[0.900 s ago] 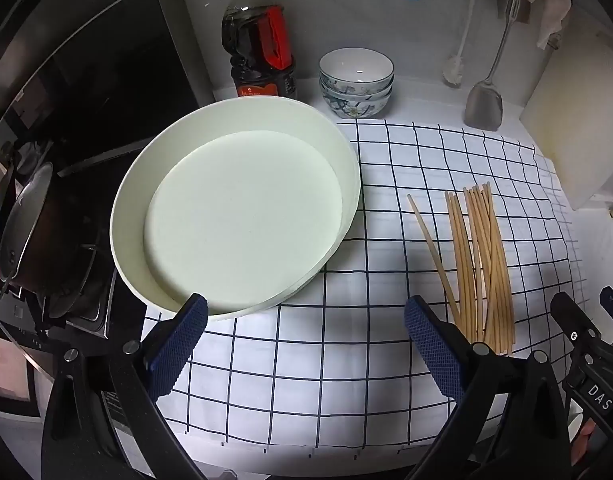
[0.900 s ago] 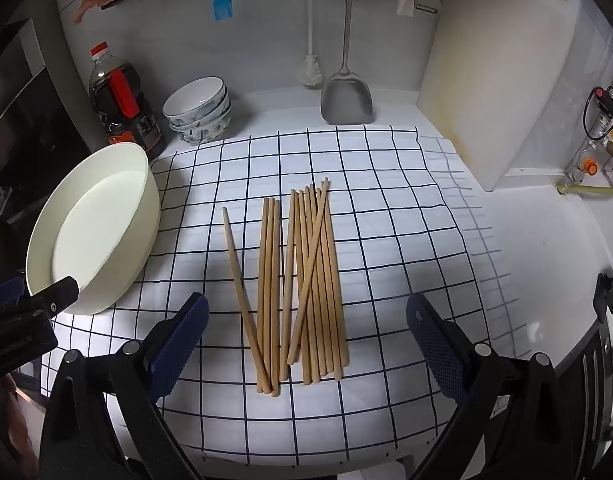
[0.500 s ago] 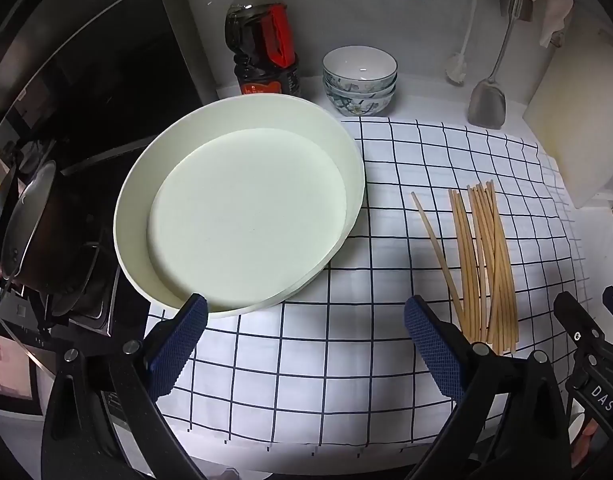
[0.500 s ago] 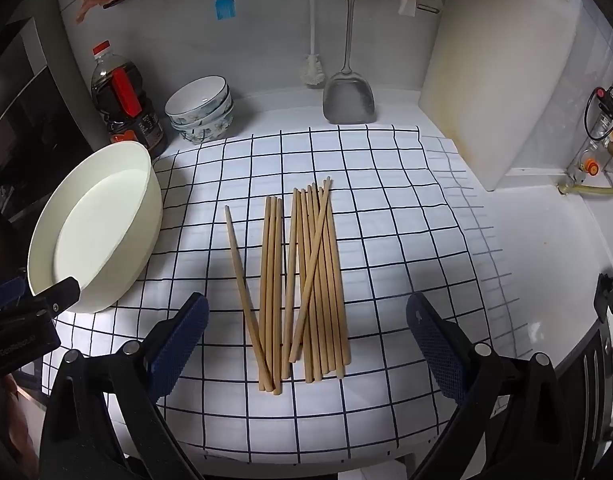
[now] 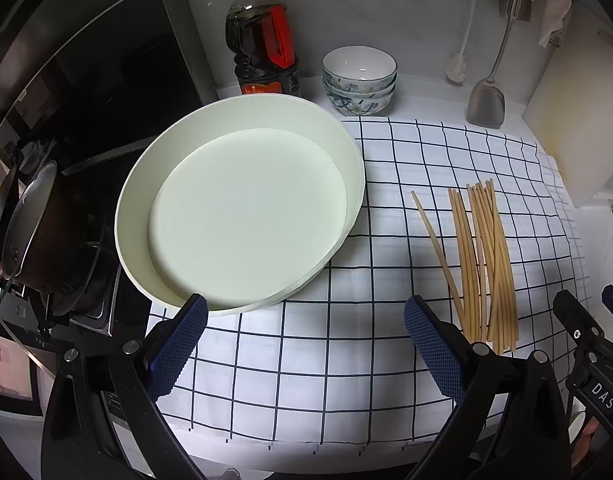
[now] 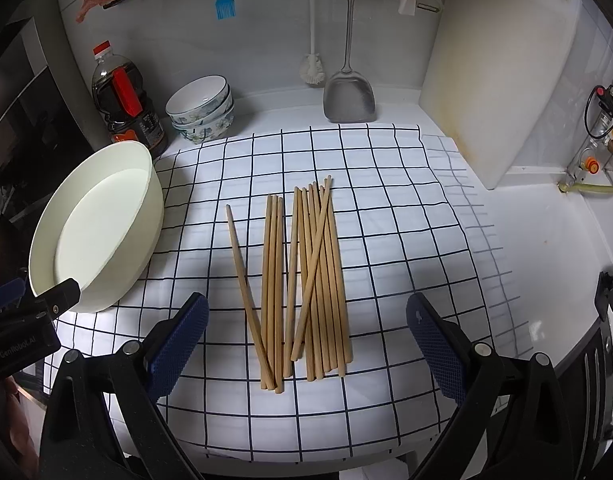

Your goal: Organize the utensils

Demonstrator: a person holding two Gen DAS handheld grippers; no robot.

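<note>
Several wooden chopsticks (image 6: 306, 280) lie loosely side by side on a white checked cloth (image 6: 386, 208); they also show in the left wrist view (image 5: 482, 256). A large cream round basin (image 5: 242, 208) stands empty at the cloth's left edge, also in the right wrist view (image 6: 94, 224). My left gripper (image 5: 302, 340) is open and empty, hovering just in front of the basin. My right gripper (image 6: 306, 340) is open and empty, above the near ends of the chopsticks.
A dark sauce bottle (image 5: 262, 48) and stacked patterned bowls (image 5: 360, 80) stand at the back wall. A metal spatula (image 6: 348, 96) and a brush (image 6: 312, 68) hang there. A white cutting board (image 6: 494, 80) leans at the right. A pot (image 5: 30, 232) sits on the stove at the left.
Both grippers have drifted very slightly back or upward, so the scene sits a little lower in the views. Nothing on the cloth has moved.
</note>
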